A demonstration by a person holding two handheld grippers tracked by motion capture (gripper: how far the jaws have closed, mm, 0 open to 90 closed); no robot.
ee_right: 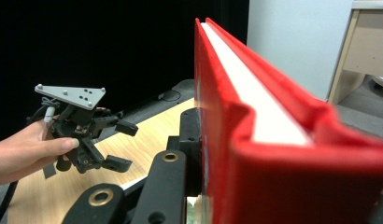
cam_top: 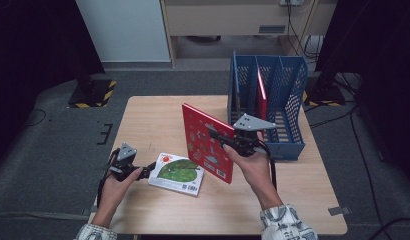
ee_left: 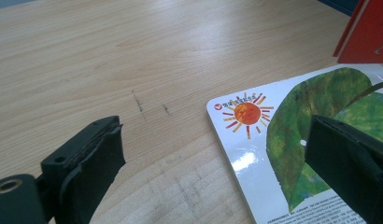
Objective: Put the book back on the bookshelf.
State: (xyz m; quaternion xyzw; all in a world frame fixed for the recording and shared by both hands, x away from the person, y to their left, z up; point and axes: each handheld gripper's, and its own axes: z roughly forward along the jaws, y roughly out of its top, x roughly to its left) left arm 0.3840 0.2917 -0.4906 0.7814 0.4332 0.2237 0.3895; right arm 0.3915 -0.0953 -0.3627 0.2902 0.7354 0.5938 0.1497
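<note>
Your right gripper is clamped on the red book, held upright above the table's middle, just left of the blue rack. It looks stiff, glossy and fairly light, so grip near the spine. Your left gripper hangs with jaws apart over the green book lying flat.

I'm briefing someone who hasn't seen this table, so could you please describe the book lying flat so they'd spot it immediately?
On the wooden table, look near the front edge, left of the blue file rack. The flat book has a white cover with a big green leaf and an orange sun, unlike the upright red book.
</note>
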